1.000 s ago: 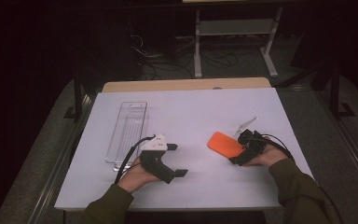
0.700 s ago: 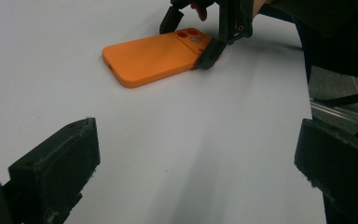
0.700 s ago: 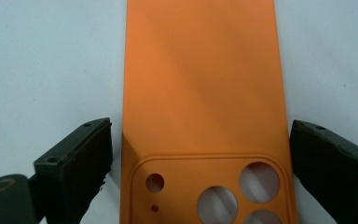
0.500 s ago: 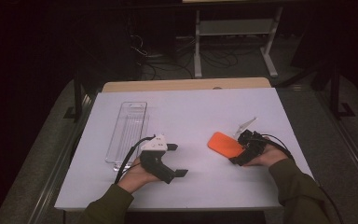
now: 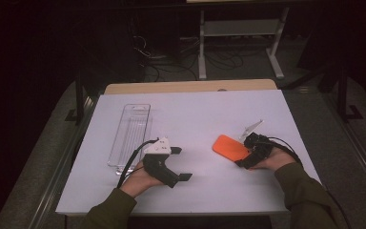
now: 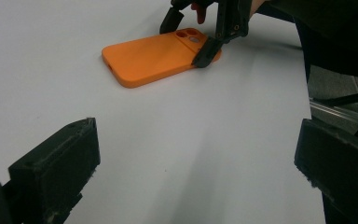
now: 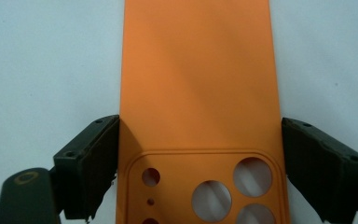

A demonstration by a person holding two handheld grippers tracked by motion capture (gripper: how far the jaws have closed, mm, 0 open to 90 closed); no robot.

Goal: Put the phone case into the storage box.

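Observation:
An orange phone case (image 5: 228, 147) lies flat on the white table sheet (image 5: 195, 109), its camera cut-outs toward the right hand. My right gripper (image 5: 241, 155) straddles that end; its jaws have just been closing. In the right gripper view both pads (image 7: 93, 158) touch the long edges of the case (image 7: 198, 84), so the right gripper (image 7: 200, 168) is shut on it. The left gripper view shows the case (image 6: 154, 56) with the right gripper (image 6: 189, 37) on its far end. My left gripper (image 5: 182, 163) rests on the sheet, left of the case. This left gripper (image 6: 196, 158) is open, with bare sheet between its jaws.
A clear plastic tray (image 5: 129, 136) lies lengthwise at the left of the sheet, just beyond the left hand. A small clear piece (image 5: 251, 128) stands behind the case. A bare wooden strip (image 5: 190, 87) runs along the table's far edge, with a metal rack (image 5: 238, 28) on the floor behind.

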